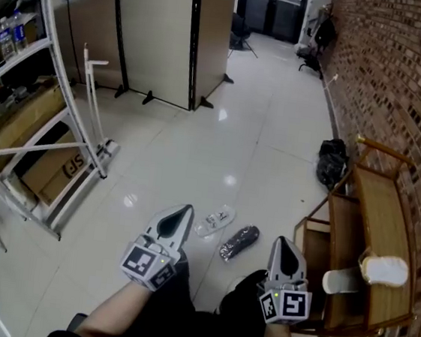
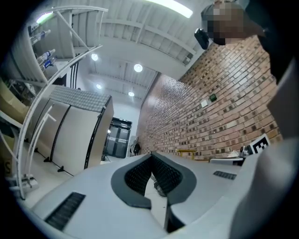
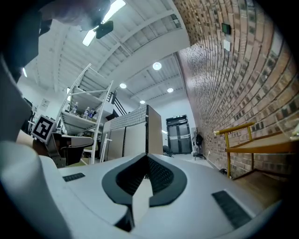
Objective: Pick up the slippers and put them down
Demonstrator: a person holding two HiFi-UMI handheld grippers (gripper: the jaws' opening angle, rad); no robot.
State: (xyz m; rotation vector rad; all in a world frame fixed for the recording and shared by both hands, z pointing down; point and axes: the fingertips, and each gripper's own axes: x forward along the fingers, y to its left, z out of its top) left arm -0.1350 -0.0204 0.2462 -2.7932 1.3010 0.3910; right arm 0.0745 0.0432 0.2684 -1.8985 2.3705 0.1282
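On the floor [image 1: 197, 155] lie two slippers [image 1: 238, 243].

The only print that can be read is dark lettering that looks like "SF", turned sideways, on the brown cardboard box [image 1: 64, 164] under the white metal shelving [image 1: 28, 148], well to the left of the left gripper [image 1: 186, 212]. Nothing else is legible.

We've got a pale slipper [image 1: 216, 221], see-through, and a dark slipper [image 1: 238, 243], speckled. Floor [image 1: 272, 156] glossy white, brick wall [image 1: 402, 80] red-brown, bench [image 1: 379, 213] tan.
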